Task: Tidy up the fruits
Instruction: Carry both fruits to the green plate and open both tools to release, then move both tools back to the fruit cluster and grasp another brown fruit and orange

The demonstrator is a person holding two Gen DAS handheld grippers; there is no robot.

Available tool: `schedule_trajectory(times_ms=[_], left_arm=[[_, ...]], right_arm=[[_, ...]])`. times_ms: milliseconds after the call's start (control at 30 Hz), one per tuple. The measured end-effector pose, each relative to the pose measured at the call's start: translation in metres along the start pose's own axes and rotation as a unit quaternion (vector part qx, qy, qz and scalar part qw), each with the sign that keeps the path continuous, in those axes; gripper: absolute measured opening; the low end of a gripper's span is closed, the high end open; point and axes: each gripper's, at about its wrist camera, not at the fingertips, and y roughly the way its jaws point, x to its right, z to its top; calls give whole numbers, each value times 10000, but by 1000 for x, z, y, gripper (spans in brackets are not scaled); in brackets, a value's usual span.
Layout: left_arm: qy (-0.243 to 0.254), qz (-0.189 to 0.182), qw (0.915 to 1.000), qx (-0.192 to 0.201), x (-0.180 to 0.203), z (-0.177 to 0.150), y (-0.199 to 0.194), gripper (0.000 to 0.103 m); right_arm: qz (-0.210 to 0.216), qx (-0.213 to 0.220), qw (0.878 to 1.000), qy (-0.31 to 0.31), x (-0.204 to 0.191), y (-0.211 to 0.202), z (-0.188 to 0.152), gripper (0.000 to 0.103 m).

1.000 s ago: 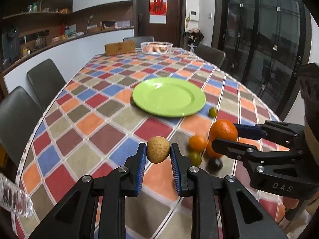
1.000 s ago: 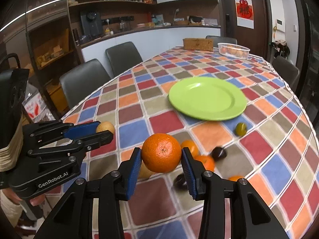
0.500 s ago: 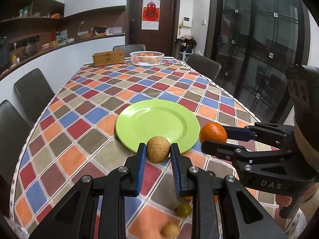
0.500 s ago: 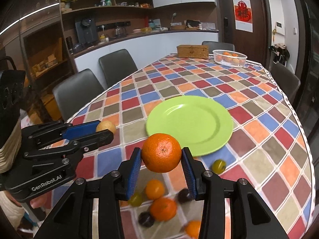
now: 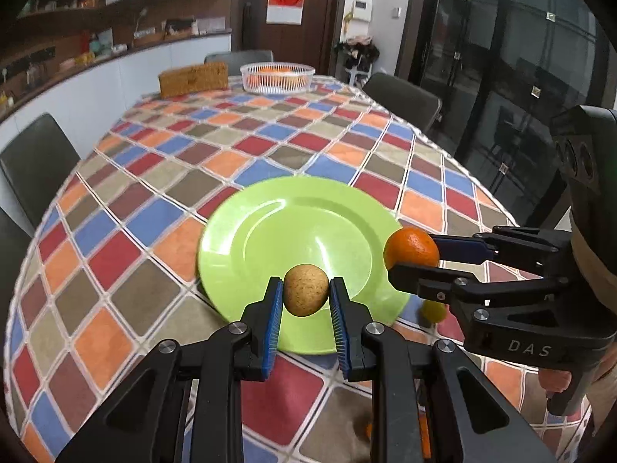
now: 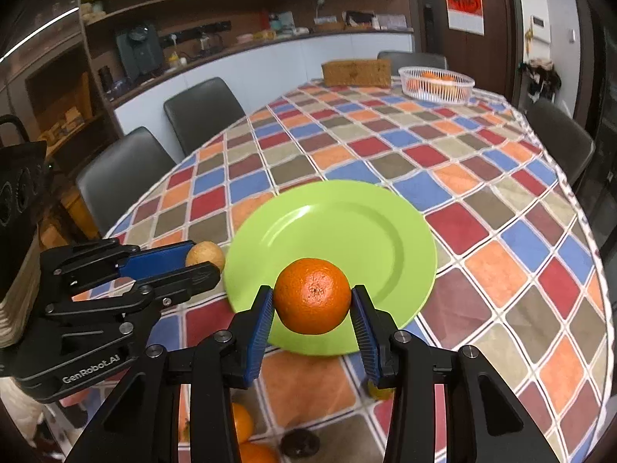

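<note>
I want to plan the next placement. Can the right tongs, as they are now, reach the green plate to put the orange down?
Probably yes. The right tongs, shut on the orange, hang at the near rim of the green plate, which is bare.

Left tongs point(image 5: 306, 295) and right tongs point(image 6: 312, 301) both clamped.

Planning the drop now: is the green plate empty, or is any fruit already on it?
Empty. The green plate shows bare surface in both views; the orange and tan fruit are held in the grippers, not resting on it.
</note>
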Motion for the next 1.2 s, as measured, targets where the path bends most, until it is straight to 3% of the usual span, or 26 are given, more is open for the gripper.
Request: schedule_trajectory(times_ms=[300,633,800,1067,1200], left_arm=[[-82,-20,9984,-559,-13,0,51,25],[-49,64,9980,-635,-14,2,61,28],[-64,109,9985,-535,-13,2,47,30],[190,360,9991,-129,8,-2,-6,38],[287,465,9984,142,19,-8,-39,49]], right_arm=[[-125,-497,9987,81,20,43,5,42],[-151,-711,9972,182,28,60,1,42],[-173,-641,9976,176,26,54,-1,43],[-170,-189,9995,209,15,7,-4,43],[-182,39,9996,196,5,-23,-9,44]])
